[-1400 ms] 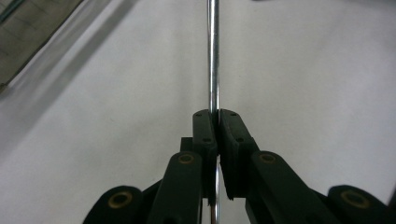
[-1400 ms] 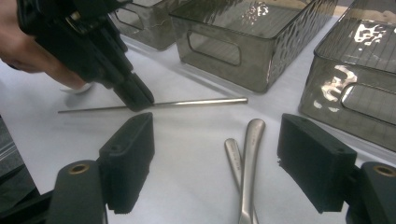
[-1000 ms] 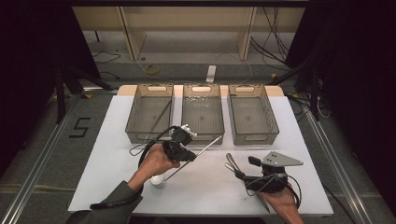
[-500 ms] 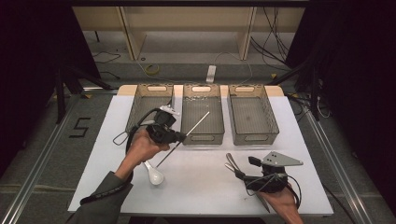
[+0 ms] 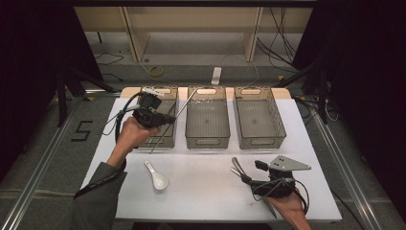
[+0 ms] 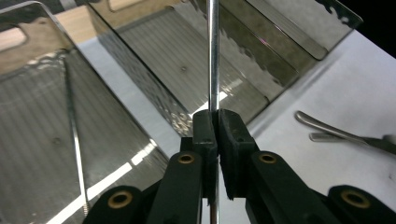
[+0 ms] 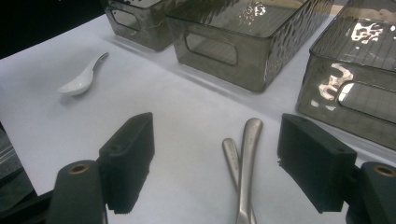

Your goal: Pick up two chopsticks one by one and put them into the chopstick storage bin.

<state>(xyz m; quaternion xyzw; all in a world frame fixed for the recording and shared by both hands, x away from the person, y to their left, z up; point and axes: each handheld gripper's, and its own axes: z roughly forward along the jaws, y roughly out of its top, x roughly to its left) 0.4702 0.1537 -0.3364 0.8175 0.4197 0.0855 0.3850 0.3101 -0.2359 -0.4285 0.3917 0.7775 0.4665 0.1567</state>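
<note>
- Metal chopstick [image 5: 171, 120] is being held between the closed jaws of the left gripper [image 5: 168, 119]; the pads are pressing on it from both sides, as the left gripper view is showing [image 6: 213, 65].
- In the high view this thin rod is lying at a slant, its upper end reaching toward the far edge between the left bin [image 5: 168, 142] and the middle bin [image 5: 207, 142], its lower end pointing down to the near wall of the left bin.
- The left gripper is hanging above the left bin, not touching the table [image 5: 201, 191].
- Inside the left bin, a second thin metal rod [image 6: 74, 144] is lying on the floor of the bin, seen through the smoky clear wall.
- The right gripper [image 5: 243, 175] is resting low near the front right part of the table, and its jaws are standing wide apart with nothing pressed between them [image 7: 215, 163].
- Two metal utensil handles [image 7: 245, 163] are lying crossed on the white table, between the open pads but not touching them.
- A white ceramic spoon [image 5: 156, 176] is lying on the table in front of the left bin, well apart from both grippers.
- The right bin [image 5: 261, 142] is standing beside the middle one, all three in a row.
</note>
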